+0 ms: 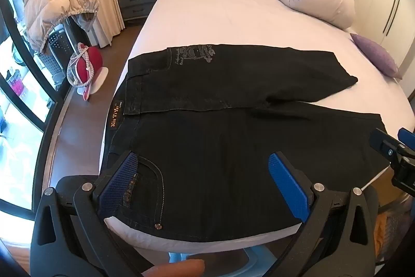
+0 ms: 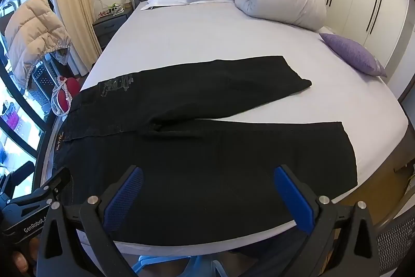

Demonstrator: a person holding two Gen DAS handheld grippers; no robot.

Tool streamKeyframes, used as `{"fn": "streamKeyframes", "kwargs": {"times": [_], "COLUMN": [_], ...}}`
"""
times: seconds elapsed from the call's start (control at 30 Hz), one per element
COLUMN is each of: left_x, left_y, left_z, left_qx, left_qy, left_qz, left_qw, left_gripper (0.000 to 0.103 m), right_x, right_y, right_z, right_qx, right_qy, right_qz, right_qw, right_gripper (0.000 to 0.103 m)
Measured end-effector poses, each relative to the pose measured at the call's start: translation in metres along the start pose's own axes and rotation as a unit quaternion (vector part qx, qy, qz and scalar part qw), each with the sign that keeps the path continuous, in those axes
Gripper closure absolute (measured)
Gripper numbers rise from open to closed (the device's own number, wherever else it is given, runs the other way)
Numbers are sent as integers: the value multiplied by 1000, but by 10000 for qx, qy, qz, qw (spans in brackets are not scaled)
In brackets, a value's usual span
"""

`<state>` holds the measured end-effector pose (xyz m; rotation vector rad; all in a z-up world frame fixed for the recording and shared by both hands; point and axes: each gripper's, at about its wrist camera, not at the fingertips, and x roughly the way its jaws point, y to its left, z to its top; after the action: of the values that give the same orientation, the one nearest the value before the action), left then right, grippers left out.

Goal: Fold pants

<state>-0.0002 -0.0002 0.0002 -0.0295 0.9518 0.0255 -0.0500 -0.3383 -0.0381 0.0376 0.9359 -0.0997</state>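
- Currently the black denim pants (image 1: 207,142) lie spread flat on the bed with the pale lilac sheet (image 1: 233,17), waistband at the bed's left edge, legs running to the right and splayed in a narrow V.
- Judgement: laid out flat near the bed's front edge so both grippers can reach the near leg and the first fold is clean.
- Left gripper (image 1: 205,188) hovers over the hip pocket area of the near leg; its blue-padded fingers (image 1: 288,186) stand fully wide, holding nothing. Contact with the cloth cannot be told.
- Right gripper (image 2: 207,194) hovers over the near leg, closer to the cuff; fingers likewise fully wide, empty.
- Rolled white duvet (image 2: 280,1) and purple cushion (image 2: 352,56) sit well apart from the pants.
- Judgement: folding not yet started.
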Motion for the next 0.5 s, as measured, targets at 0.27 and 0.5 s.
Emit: {"fn": "streamKeyframes", "kwargs": {"times": [0.27,0.5], "left_x": [2,2], "left_y": [0,0], "left_z": [-3,-1], "left_qx": [-25,-35], "left_qy": [23,68], "left_qz": [6,-19], "left_qw": [10000,10000], "left_gripper": [0,0], "right_x": [4,5], "right_y": [3,3], "right_z": [-3,-7], "right_qx": [-36,-53], "right_qy": [20,18], "right_qz": [-32,-30], "right_qw": [10000,10000], "right_gripper": [0,0]}}
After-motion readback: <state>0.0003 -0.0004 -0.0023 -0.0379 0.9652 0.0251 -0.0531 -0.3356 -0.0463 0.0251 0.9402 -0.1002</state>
